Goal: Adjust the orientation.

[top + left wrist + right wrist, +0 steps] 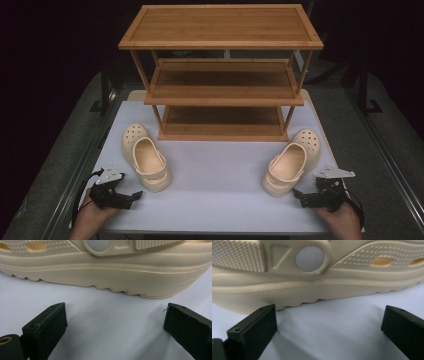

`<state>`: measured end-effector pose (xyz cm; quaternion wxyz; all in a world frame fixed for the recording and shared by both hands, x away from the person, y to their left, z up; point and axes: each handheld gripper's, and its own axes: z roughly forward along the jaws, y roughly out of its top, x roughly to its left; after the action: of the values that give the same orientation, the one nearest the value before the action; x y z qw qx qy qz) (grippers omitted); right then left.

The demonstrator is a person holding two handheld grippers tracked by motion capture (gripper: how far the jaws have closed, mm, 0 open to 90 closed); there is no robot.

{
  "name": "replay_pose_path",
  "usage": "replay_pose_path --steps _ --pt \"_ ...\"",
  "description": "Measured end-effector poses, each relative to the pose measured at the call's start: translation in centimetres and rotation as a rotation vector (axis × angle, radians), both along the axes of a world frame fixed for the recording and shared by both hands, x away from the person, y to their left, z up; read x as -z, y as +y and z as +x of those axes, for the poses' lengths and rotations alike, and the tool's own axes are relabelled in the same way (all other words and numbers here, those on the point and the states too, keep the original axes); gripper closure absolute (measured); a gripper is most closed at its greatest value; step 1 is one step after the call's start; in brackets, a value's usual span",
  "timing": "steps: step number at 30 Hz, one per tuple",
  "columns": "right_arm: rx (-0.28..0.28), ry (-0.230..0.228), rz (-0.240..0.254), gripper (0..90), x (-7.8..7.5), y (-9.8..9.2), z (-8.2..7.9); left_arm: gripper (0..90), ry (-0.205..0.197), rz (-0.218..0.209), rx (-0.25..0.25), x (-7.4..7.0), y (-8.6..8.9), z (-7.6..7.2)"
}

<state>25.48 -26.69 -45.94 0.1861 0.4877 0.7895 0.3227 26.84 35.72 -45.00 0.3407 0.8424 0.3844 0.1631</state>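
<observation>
Three tiers make up the wooden shoe rack (221, 75), the biggest thing here, standing at the far end of the white table (220, 200), well beyond both grippers and with all its shelves bare.

The two cream clogs come next. The left clog (145, 156) lies just ahead of the left gripper (131, 194) and slightly toward the table's middle from it, sole down; its long axis runs away from the gripper, with the perforated toe pointing toward the rack and tilted a little outward to the left, and the heel strap nearest the jaws. In the left gripper view its flank (107, 267) stretches sideways across the picture, just past the jaw tips and apart from them.

The right clog (292, 162) mirrors it, just ahead of the right gripper (299, 195) and inward of it, toe toward the rack and angled outward to the right, heel near the jaws. The right gripper view shows its side and strap rivet (309, 258) close by, untouched.

Both grippers sit low at the near edge, each held in a hand, jaws spread wide and empty.
</observation>
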Motion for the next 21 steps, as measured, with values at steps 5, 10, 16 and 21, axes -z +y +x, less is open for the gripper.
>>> replay_pose_path --steps 5,10,16,21 --pt "0.000 0.000 0.000 0.0 0.00 -0.01 0.01 4.0 0.000 0.000 -0.001 -0.01 0.00 -0.01" --pt "0.000 0.001 0.001 0.0 0.00 -0.01 0.03 4.3 0.000 -0.004 -0.002 -0.04 0.01 -0.01" --pt "0.000 0.000 0.000 0.0 0.00 0.00 0.02 5.3 -0.006 -0.003 -0.001 -0.08 0.03 -0.07" --pt "0.000 0.001 0.000 0.0 -0.01 0.01 0.03 6.2 -0.017 -0.007 0.003 -0.23 0.16 -0.42"
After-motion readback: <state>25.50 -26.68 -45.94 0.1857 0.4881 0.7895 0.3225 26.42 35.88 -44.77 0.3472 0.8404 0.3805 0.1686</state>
